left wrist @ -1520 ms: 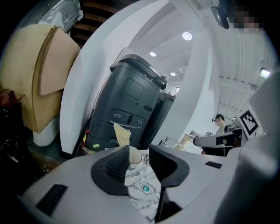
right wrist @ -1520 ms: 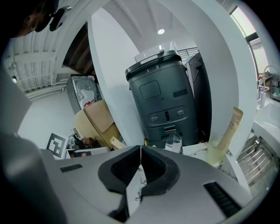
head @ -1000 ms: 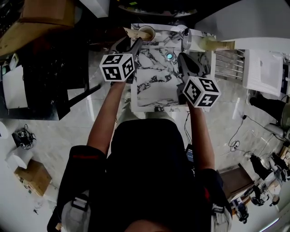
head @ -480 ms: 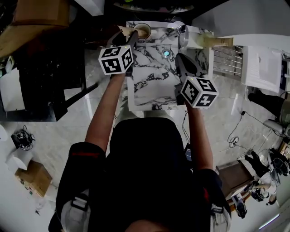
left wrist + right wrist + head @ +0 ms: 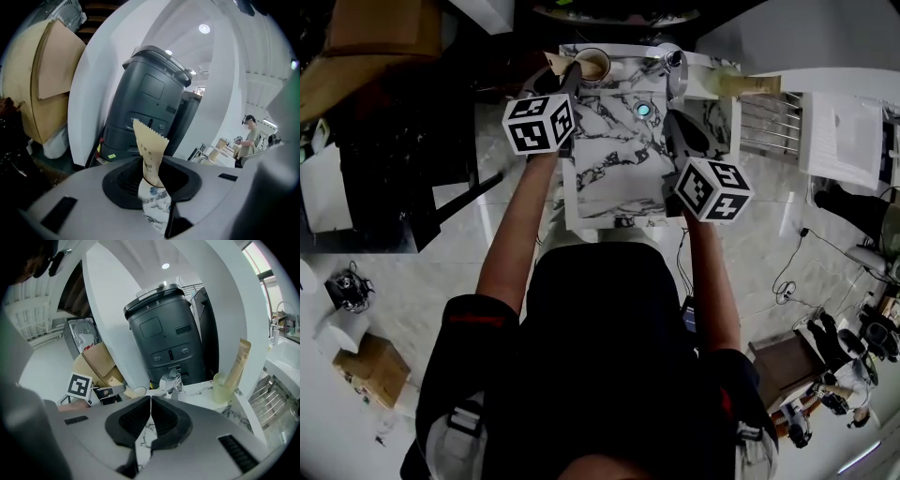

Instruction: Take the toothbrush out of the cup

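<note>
A toothbrush in a tan paper wrapper [image 5: 150, 150] stands upright between the jaws of my left gripper [image 5: 152, 187]. The jaws are closing and pinch its patterned lower part. In the head view the left gripper [image 5: 573, 77] reaches to the cream cup [image 5: 594, 64] at the marble counter's far left corner, and the wrapper [image 5: 557, 62] pokes out beside the cup's rim. My right gripper [image 5: 677, 124] hovers over the counter's right side. It is shut and holds nothing, as the right gripper view [image 5: 150, 401] also shows.
The marble counter [image 5: 614, 178] has a teal drain button [image 5: 643, 110] and a chrome faucet [image 5: 677, 64]. A second pale cup [image 5: 222, 387] holds another wrapped toothbrush [image 5: 239, 359] at the far right. A dark grey bin [image 5: 166, 333] stands behind, and cardboard boxes [image 5: 47, 84] at the left.
The head view has shifted slightly. The left gripper's tips have edged closer to the cup's rim and the wrapper. The right gripper has stayed where it was, shut.
</note>
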Demonstrator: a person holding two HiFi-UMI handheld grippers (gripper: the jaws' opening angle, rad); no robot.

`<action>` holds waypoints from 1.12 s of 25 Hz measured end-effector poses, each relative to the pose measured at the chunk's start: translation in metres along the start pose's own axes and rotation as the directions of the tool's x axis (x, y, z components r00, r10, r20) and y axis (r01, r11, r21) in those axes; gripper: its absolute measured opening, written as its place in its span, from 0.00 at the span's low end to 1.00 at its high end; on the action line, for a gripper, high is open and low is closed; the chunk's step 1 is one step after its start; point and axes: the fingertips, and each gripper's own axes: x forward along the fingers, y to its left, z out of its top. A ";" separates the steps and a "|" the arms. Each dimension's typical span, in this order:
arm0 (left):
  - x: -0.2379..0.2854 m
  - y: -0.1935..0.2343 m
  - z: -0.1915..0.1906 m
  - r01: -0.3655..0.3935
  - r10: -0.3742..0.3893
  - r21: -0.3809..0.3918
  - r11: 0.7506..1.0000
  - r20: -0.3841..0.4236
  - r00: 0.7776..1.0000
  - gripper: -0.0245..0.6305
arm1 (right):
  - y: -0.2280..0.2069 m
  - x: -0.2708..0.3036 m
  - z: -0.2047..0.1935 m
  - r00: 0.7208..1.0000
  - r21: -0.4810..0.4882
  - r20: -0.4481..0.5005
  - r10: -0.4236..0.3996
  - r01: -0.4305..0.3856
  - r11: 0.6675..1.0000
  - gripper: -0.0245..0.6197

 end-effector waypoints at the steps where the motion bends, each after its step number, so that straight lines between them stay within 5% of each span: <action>1: -0.001 -0.001 0.000 0.002 -0.002 0.003 1.000 0.001 1.000 0.19 | 0.000 0.000 0.000 1.000 0.000 -0.001 0.000 0.000 1.000 0.09; 28: -0.046 -0.035 0.047 0.000 -0.013 0.092 0.996 0.139 0.990 0.13 | -0.007 -0.010 0.029 0.997 -0.009 0.069 0.037 -0.037 0.999 0.09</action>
